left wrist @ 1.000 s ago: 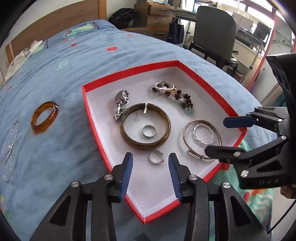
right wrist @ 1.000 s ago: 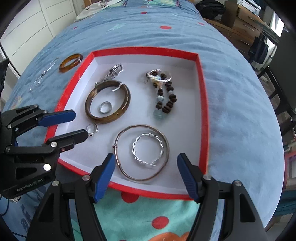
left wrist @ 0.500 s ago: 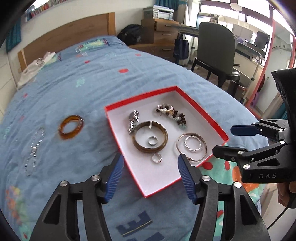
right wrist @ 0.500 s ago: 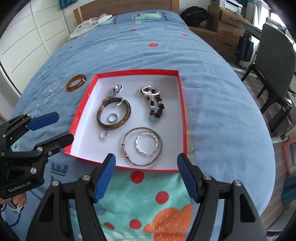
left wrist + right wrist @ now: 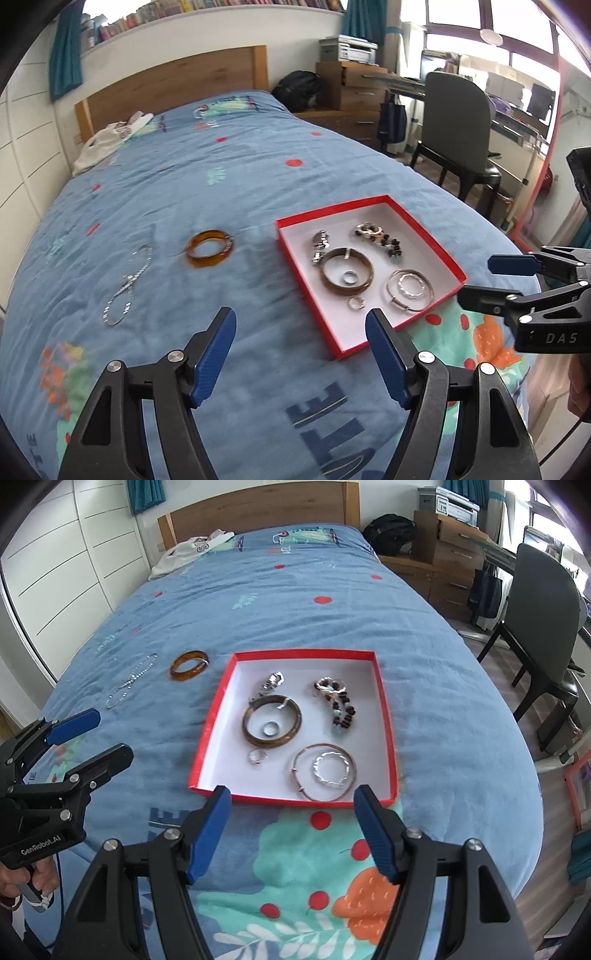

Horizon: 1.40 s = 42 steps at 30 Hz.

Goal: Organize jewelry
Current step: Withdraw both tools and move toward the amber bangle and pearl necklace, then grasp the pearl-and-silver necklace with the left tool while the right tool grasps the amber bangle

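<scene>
Most jewelry sits in the red box (image 5: pixel 386 716), but the amber bangle (image 5: pixel 188 665) and silver chain (image 5: pixel 130 682) wait left on the bed (image 5: pixel 295 602), with the left gripper (image 5: pixel 301 354) opening empty and the right gripper (image 5: pixel 291 830) wide and empty.

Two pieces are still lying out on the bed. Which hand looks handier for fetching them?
Probably the left. The amber bangle and silver chain lie on the left gripper's side of the red tray; its empty jaws are opening.
</scene>
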Motion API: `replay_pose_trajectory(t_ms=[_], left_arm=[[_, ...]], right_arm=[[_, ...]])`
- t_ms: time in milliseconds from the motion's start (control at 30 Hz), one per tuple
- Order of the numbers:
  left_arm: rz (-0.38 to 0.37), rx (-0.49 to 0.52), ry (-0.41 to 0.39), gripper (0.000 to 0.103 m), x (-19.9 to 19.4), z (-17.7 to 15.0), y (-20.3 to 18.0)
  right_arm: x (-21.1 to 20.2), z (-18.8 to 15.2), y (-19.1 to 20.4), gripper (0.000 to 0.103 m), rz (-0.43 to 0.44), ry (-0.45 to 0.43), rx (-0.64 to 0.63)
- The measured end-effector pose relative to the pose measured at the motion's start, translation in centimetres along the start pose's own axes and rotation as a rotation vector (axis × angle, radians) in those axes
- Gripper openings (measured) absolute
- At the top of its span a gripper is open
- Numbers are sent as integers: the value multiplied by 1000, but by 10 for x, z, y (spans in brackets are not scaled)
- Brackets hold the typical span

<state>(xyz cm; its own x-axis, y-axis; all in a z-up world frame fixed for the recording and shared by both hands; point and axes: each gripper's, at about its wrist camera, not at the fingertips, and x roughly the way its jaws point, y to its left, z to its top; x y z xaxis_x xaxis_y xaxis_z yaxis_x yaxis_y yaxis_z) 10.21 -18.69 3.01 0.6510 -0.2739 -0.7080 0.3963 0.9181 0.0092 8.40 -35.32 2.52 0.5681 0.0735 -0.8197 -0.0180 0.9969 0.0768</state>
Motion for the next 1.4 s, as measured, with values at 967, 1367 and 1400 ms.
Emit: replay_pose_trajectory(t_ms=[967, 1367, 1400], left_arm=[[157, -196, -38, 89, -38, -37, 145], [185, -257, 23, 93, 41, -22, 235], [188, -252, 32, 93, 51, -20, 240]], right_arm=[[1, 33, 122, 68, 87, -35, -87], [115, 103, 163, 69, 161, 31, -94], [123, 107, 164, 69, 161, 36, -88]])
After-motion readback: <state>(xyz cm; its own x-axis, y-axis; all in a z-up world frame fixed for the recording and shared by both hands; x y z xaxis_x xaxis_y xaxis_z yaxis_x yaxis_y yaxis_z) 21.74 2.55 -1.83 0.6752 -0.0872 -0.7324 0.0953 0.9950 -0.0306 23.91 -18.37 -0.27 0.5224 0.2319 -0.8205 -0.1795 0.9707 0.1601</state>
